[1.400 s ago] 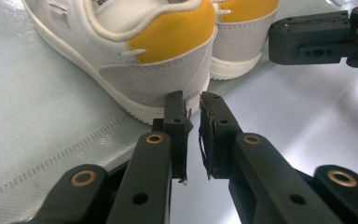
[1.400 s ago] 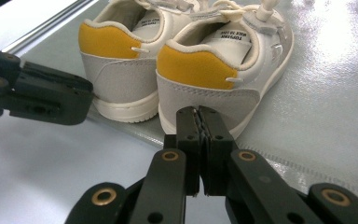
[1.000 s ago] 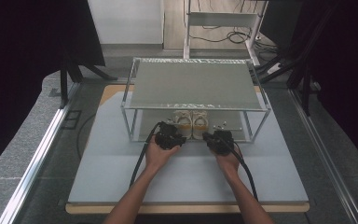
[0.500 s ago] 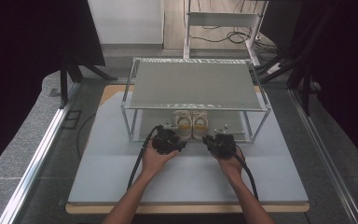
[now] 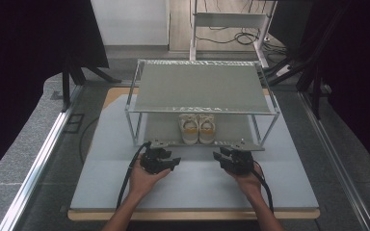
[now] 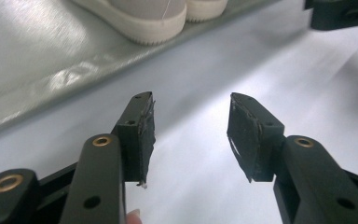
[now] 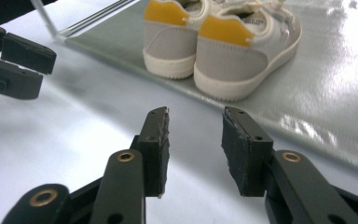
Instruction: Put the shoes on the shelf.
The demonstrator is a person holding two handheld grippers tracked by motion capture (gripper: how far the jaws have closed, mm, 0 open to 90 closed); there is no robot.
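Both tongs, left and right, have drawn back from the shoes ahead, open and empty; placing seems finished.

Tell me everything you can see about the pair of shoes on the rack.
The pair of shoes are small sneakers with grey fabric sides, yellow heel patches, cream rubber soles and pale laces. They stand upright, side by side and touching, on the lower shelf of the metal rack, near its front edge, heels toward the person. Nothing grips them; both tongs are open and apart from them.
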